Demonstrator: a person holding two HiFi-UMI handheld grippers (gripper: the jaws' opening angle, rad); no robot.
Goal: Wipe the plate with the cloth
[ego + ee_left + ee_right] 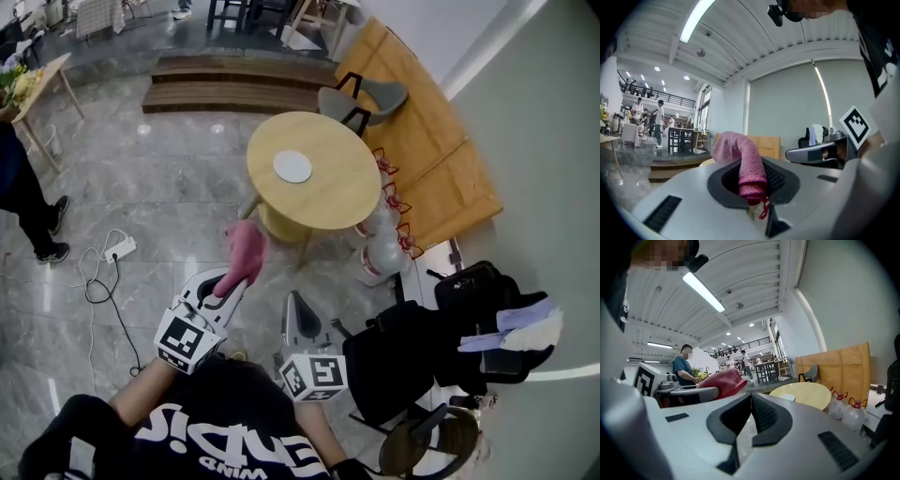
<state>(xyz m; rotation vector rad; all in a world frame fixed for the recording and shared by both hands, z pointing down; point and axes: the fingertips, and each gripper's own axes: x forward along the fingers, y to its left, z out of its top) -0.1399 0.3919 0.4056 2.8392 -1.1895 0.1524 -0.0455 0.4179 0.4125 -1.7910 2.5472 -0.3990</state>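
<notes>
While we are looking down from the head view, the left tool (234, 281) is pinching the pink cloth (246, 248). Its two jaws are closing tight on the bottom end of the cloth, and the rest of the cloth is sticking up past the tips and flopping over. The cloth is hanging in the air above the floor (169, 206), near the edge of the round yellow table (328, 202), and it is not touching it.

The white plate (292, 167) is lying flat near the middle of the table, well apart from the cloth. Nothing is touching the plate.

The right tool (296, 305) is floating just beside the left one. Its jaws are pressing together and nothing is sitting between them.

Each tool is carrying a cube (186, 339) with black and white square marks. We are seeing big white letters on the black shirt (216, 436), but they are showing upside down and we cannot read them for sure. Some water bottles (380, 255) are standing on the floor next to the table.
</notes>
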